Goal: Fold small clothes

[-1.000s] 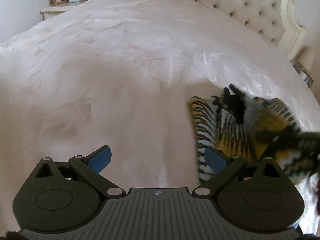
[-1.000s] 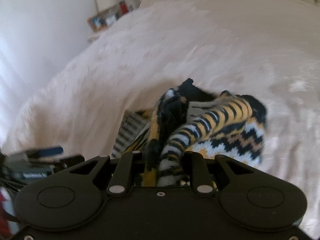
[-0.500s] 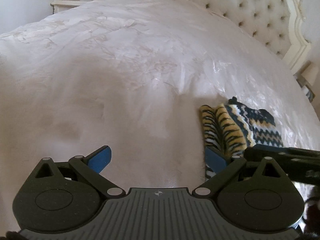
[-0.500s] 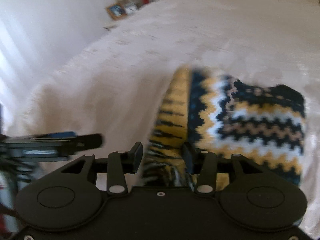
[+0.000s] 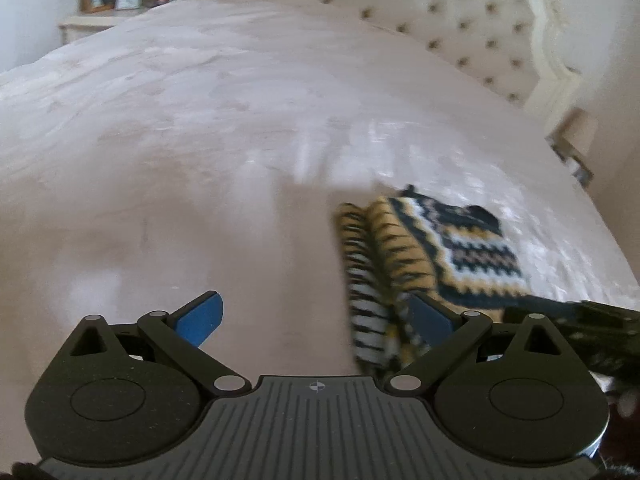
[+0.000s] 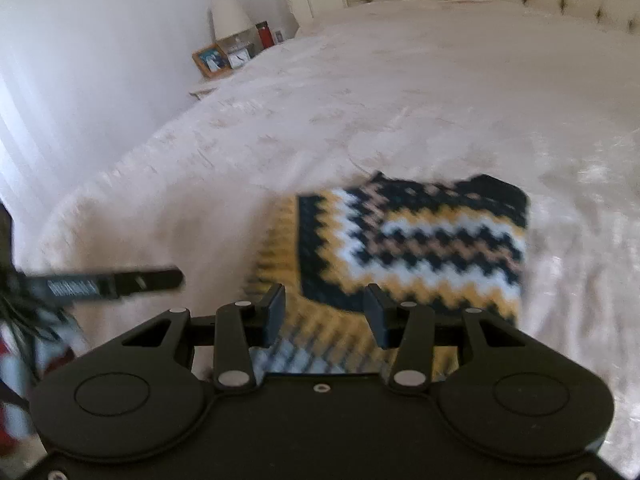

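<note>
Lying folded on the bedspread (image 6: 400, 92): knit garment (image 6: 416, 240), both grippers released.
Right gripper (image 6: 325, 312) fingers apart, straddling the garment's near edge at 6 o'clock, nothing pinched. Left gripper (image 5: 316, 316) fingers wide apart; its right finger (image 5: 430, 317) sits against the garment's (image 5: 432, 256) striped left edge, left finger over bare cover. Wide open bedspread from 9 to 12 o'clock; headboard (image 5: 440, 28) at 1 o'clock, nightstand (image 5: 92, 24) at 11.
</note>
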Available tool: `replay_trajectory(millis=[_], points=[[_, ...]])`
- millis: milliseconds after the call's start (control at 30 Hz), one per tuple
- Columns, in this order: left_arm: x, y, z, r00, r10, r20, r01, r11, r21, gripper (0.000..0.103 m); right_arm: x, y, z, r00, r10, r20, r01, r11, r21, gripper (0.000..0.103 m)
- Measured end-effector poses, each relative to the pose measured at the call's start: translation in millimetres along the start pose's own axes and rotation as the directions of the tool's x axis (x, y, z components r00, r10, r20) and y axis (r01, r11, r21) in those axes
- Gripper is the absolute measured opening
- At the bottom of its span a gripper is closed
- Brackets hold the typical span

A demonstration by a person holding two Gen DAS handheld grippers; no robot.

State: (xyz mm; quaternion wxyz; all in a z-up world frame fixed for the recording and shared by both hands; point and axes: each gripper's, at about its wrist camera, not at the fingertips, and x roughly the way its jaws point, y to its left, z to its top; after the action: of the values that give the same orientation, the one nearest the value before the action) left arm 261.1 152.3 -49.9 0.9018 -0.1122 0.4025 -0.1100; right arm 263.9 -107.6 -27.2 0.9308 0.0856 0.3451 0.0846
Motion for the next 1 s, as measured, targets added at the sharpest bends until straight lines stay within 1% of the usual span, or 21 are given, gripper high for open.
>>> replay_trajectory(millis=[100,167,267,367,500,567,667,733,800,833,933,1000], points=[[1.6,-9.0,-3.3,1.000,-0.007,0.004,0.007,1.000,0.025,0.100,-1.2,5.5,-15.7,0.997,-0.068,0.020,0.069,0.996,-0.064,0.054],[3.2,-13.0,-5.3,1.000,-0.011,0.004,0.011,0.999,0.036,0.100,1.4,9.3,-23.5,0.997,-0.073,0.014,0.074,0.995,-0.071,0.054],[6.7,-17.7,-9.1,0.999,-0.033,0.000,0.033,0.999,0.044,0.100,16.7,24.0,-33.8,1.000,-0.003,-0.029,0.001,0.998,-0.070,0.054],[13.7,-22.1,-13.9,0.999,-0.052,-0.014,0.053,0.998,0.046,0.100,32.8,39.9,-39.5,0.996,0.079,-0.041,-0.082,0.995,-0.057,0.054],[23.6,-27.0,-19.7,0.998,-0.055,-0.034,0.056,0.997,0.058,0.101,40.5,46.7,-42.9,0.992,0.121,-0.022,-0.122,0.991,-0.048,0.057],[26.4,-28.8,-22.2,0.998,-0.049,-0.043,0.052,0.997,0.064,0.100,39.4,41.2,-42.4,0.989,0.146,-0.008,-0.147,0.988,-0.042,0.057],[25.5,-29.2,-23.3,0.998,-0.055,-0.039,0.057,0.996,0.063,0.100,24.2,28.1,-44.8,0.983,0.179,0.039,-0.179,0.984,-0.020,0.056],[23.6,-29.4,-22.5,0.997,-0.073,-0.035,0.075,0.995,0.064,0.100,11.5,18.9,-46.6,0.983,0.169,0.066,-0.168,0.986,-0.019,0.060],[23.2,-28.9,-22.5,0.996,-0.087,-0.031,0.089,0.994,0.060,0.100,-3.3,7.5,-48.4,0.983,0.151,0.103,-0.150,0.988,-0.017,0.072],[24.4,-28.7,-23.2,0.995,-0.090,-0.036,0.092,0.994,0.058,0.100,-9.8,1.2,-48.9,0.983,0.140,0.121,-0.140,0.990,-0.012,0.074],[31.6,-30.5,-27.0,0.992,-0.102,-0.073,0.107,0.993,0.054,0.100,-27.3,-24.1,-47.1,0.981,0.085,0.177,-0.090,0.996,0.022,0.081],[36.5,-32.9,-30.3,0.989,-0.112,-0.096,0.117,0.992,0.049,0.100,-32.2,-43.3,-43.5,0.981,0.057,0.188,-0.069,0.996,0.063,0.088]])
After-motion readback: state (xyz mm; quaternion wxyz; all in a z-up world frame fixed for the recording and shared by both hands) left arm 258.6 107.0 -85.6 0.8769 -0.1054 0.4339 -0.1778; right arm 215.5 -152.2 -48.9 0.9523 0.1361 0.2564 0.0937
